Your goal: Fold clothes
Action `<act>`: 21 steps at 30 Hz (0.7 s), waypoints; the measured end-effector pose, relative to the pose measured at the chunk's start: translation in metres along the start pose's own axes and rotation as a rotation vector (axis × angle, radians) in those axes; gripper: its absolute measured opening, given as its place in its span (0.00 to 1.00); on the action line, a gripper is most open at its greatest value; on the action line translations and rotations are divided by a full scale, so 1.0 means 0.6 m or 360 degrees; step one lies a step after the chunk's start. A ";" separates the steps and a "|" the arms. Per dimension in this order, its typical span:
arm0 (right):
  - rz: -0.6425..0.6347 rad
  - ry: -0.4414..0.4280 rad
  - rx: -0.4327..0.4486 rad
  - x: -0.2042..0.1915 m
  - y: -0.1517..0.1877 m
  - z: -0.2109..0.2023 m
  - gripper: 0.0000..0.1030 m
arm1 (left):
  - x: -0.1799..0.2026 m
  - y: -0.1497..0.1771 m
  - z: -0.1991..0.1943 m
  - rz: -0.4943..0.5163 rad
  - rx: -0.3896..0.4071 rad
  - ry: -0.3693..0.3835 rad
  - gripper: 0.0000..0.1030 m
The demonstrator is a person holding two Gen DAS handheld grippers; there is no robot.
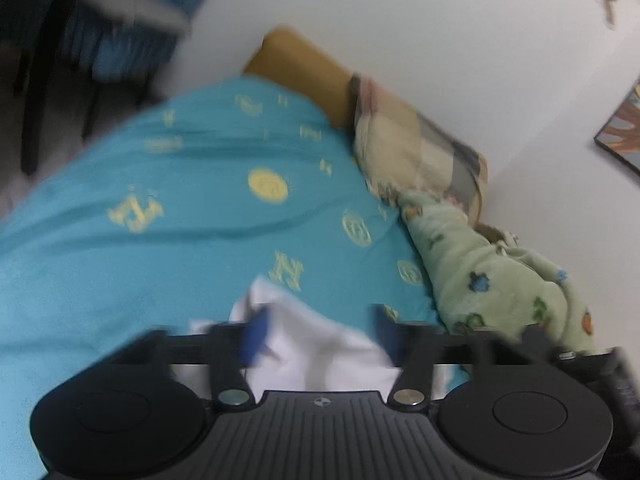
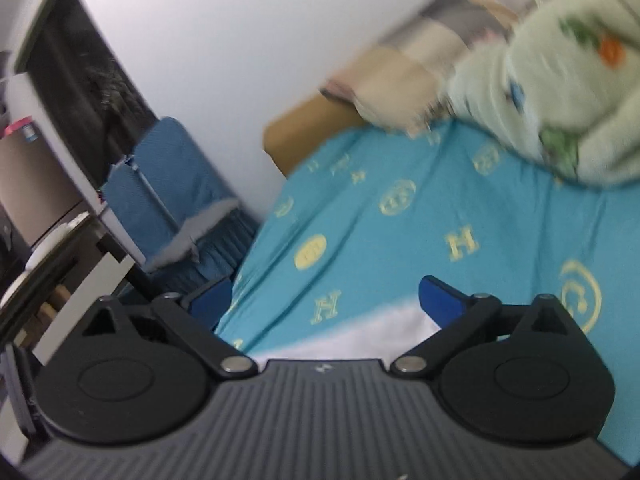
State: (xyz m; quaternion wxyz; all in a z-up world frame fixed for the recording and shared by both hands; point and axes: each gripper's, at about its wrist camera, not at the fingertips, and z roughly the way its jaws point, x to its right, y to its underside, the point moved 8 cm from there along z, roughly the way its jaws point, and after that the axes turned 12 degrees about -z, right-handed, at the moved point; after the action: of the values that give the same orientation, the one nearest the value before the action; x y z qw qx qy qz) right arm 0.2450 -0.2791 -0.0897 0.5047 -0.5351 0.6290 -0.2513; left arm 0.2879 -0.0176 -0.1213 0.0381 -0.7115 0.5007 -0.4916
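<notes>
A white garment (image 1: 316, 340) lies on the turquoise bedsheet with yellow emblems (image 1: 192, 200). In the left wrist view my left gripper (image 1: 320, 332) hangs just over it. Its blue fingertips (image 1: 254, 332) stand apart, with the white cloth bunched loosely between them and nothing pinched. In the right wrist view the same white garment (image 2: 360, 332) shows as a flat edge under my right gripper (image 2: 324, 300). Those jaws are spread wide and empty above the bedsheet (image 2: 400, 220). Both views are blurred.
A pale green fleece blanket with cartoon prints (image 1: 492, 280) is heaped along the bed's wall side, by a patterned pillow (image 1: 420, 148). A tan headboard (image 1: 296, 60) stands at the far end. A blue folding chair (image 2: 168, 184) and a dark shelf (image 2: 72, 80) stand beside the bed.
</notes>
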 end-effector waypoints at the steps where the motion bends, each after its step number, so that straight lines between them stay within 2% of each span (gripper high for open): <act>1: -0.0030 0.0005 -0.0004 -0.002 0.003 -0.001 0.98 | 0.003 0.001 -0.001 0.0057 0.0013 -0.0014 0.71; 4: -0.0097 -0.0005 -0.0098 0.000 0.025 0.025 0.97 | 0.004 0.017 0.013 0.0174 -0.0035 -0.0070 0.71; 5: -0.0138 0.0000 -0.0137 0.002 0.037 0.039 0.91 | 0.003 0.025 0.021 0.0206 -0.0058 -0.0094 0.71; 6: -0.0178 0.0036 -0.0200 0.008 0.052 0.056 0.76 | 0.000 0.033 0.030 0.0237 -0.0085 -0.0119 0.70; 7: -0.0182 0.0073 -0.0291 0.017 0.072 0.074 0.68 | -0.005 0.043 0.041 0.0268 -0.0111 -0.0155 0.70; 10: -0.0184 0.0095 -0.0480 0.035 0.127 0.115 0.65 | -0.025 0.072 0.072 0.0366 -0.0186 -0.0275 0.68; 13: -0.0306 0.0139 -0.0497 0.032 0.151 0.126 0.65 | -0.046 0.096 0.095 0.0430 -0.0256 -0.0377 0.65; 16: -0.0372 0.0225 -0.0481 0.017 0.148 0.114 0.64 | -0.047 0.099 0.086 0.0478 -0.0262 -0.0404 0.65; 19: -0.0273 0.0237 -0.0426 0.008 0.132 0.076 0.66 | -0.035 0.093 0.053 0.0504 -0.0232 -0.0374 0.65; 21: -0.0207 0.0198 -0.0378 0.001 0.125 0.045 0.66 | -0.021 0.092 0.018 0.0503 -0.0206 -0.0336 0.65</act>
State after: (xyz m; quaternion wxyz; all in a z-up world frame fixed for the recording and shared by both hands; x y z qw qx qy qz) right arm 0.2380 -0.2512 -0.1638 0.3807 -0.6141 0.6483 -0.2400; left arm 0.2585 -0.0401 -0.1653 0.1212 -0.6726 0.6299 -0.3691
